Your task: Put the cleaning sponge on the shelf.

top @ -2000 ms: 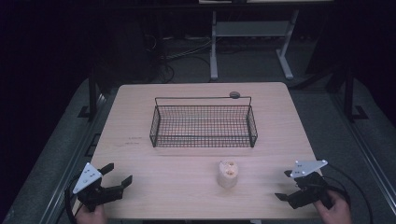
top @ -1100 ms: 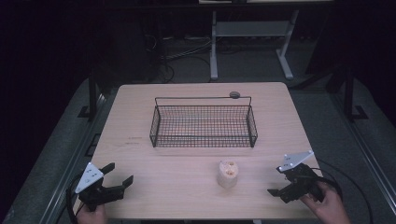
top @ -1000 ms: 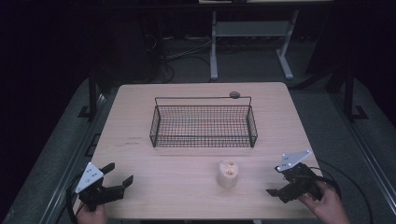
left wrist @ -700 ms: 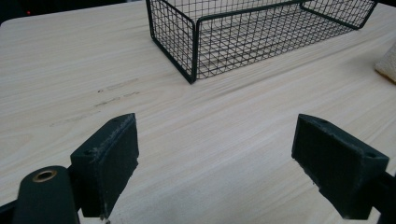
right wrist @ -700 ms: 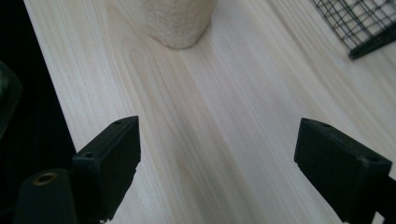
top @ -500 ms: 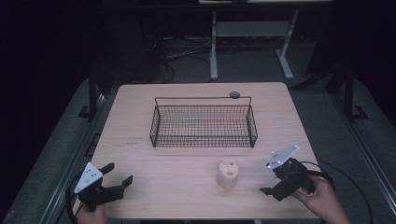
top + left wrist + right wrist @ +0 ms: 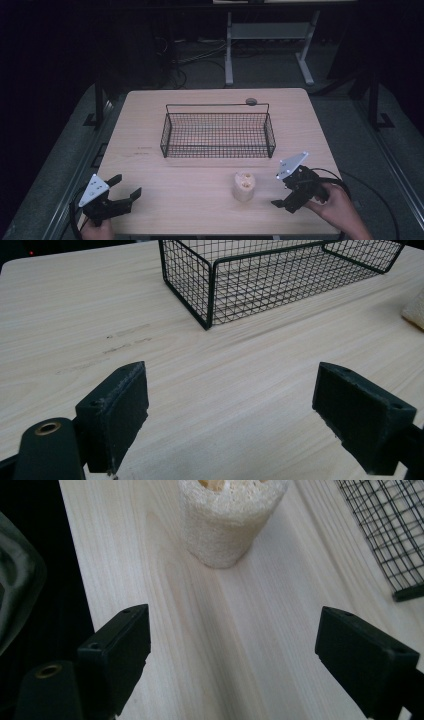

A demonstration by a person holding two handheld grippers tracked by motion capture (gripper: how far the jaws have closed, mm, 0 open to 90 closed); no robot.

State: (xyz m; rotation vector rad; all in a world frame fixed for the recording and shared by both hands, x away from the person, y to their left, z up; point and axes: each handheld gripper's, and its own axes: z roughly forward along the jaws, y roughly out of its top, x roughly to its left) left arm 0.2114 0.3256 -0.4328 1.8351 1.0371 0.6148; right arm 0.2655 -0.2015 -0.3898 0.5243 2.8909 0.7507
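A cream, porous loofah cylinder (image 7: 244, 186) stands upright on the wooden table (image 7: 200, 210), in front of a black wire basket (image 7: 218, 135). My right gripper (image 7: 281, 192) sits just right of the loofah, open, jaws pointing left at it with a small gap between. In the right gripper view the loofah (image 7: 230, 520) stands ahead of my right gripper (image 7: 237, 632), nothing between the jaws. My left gripper (image 7: 127, 185) rests open at the front left corner. In its own view my left gripper (image 7: 235, 390) faces the basket (image 7: 260, 280) corner, with the loofah's edge (image 7: 415, 310) at far right.
The basket holds nothing and takes up the table's middle back. A small dark round object (image 7: 251, 101) lies behind the basket's rear rim. Table edges run close to both hands. Dark floor, cables and a white stand (image 7: 270, 35) lie beyond the table.
My right gripper has moved left toward the loofah and turned its jaws to face it. The left gripper, the loofah and the basket have stayed put.
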